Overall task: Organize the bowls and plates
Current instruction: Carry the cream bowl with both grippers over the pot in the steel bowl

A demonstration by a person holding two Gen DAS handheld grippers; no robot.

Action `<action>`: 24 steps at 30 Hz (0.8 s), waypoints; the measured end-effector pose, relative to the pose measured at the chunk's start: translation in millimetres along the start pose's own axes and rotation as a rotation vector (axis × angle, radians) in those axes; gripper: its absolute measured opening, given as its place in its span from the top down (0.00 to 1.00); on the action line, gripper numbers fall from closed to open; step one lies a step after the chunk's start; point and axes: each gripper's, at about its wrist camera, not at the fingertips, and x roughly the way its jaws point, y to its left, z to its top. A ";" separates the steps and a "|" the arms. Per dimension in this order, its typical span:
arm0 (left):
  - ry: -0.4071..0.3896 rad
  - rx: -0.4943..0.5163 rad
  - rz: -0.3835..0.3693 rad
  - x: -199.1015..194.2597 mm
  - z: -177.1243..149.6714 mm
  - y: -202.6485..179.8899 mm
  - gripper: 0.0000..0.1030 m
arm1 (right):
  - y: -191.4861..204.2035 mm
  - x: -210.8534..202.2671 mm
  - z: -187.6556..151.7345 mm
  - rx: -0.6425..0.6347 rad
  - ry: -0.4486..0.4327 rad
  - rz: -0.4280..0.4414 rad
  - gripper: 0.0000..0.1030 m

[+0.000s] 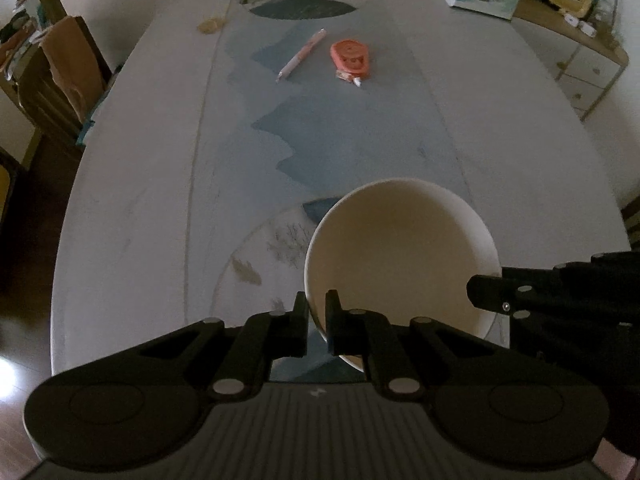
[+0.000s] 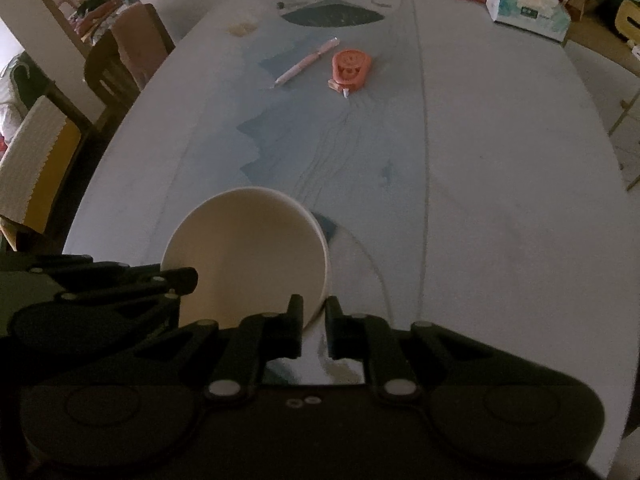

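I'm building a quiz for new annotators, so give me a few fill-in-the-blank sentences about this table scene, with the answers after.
1. Both grippers are clamped on the rim of one cream ____.
2. The left gripper holds its left side, and the right gripper holds its ____ side.
3. Farther up the table, a pink pen lies beside an orange tape dispenser, to the dispenser's ____.
4. The white-and-teal box at the far right corner holds ____.

Answers: bowl; right; left; tissues
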 end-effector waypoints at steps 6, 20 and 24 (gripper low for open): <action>-0.020 0.033 -0.021 -39.3 -26.2 -7.0 0.93 | 5.4 -39.3 -24.0 -0.023 -0.013 -0.001 0.89; -0.028 0.090 -0.049 -105.8 -107.8 -9.9 0.93 | 31.4 -103.9 -95.5 -0.029 -0.026 0.006 0.88; -0.023 0.088 -0.055 -115.2 -134.9 -6.3 0.93 | 40.5 -110.0 -118.5 -0.032 -0.014 0.012 0.88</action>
